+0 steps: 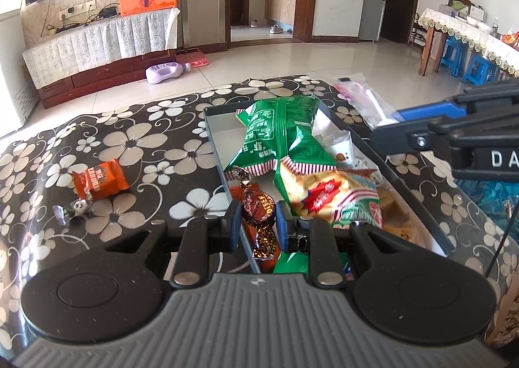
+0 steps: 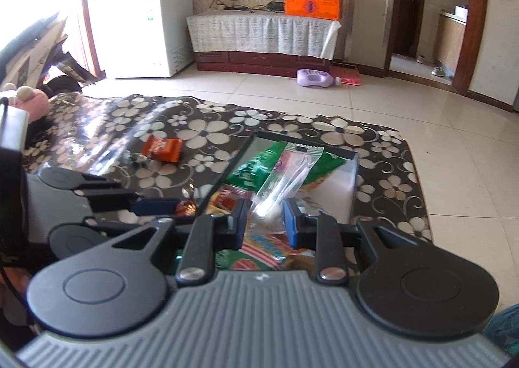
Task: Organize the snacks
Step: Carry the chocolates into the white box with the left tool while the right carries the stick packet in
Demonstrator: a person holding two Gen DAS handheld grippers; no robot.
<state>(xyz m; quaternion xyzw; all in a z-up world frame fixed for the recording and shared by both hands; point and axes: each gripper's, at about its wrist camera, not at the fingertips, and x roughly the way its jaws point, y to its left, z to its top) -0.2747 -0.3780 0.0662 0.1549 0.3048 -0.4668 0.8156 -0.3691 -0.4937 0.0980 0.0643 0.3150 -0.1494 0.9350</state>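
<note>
Broadly, a table under a dark cloth printed with pale flowers fills both views, and a shallow rectangular tray with dark walls and a white floor sits on it toward the right side. Inside the tray lies a heap of snacks: a large green bag stretches along it, its lower end overlapping a yellow and red packet nearer the cameras, with small white wrappers beside them by the right wall.

The left gripper hovers over the near end of the tray, its blue-padded jaws clenched on a brown foil-wrapped candy with twisted ends, held upright between the pads. The right gripper is above the tray too, its jaws closed around a clear plastic sachet with a white round lump at its lower end; the sachet leans away over the green bag. In the left wrist view, the right gripper's fingers reach in from the right edge with that sachet.

Out on the cloth, well apart from the tray on its left, lies an orange snack packet. Just beside it, nearer the table edge, rests a small silver-wrapped sweet.
</note>
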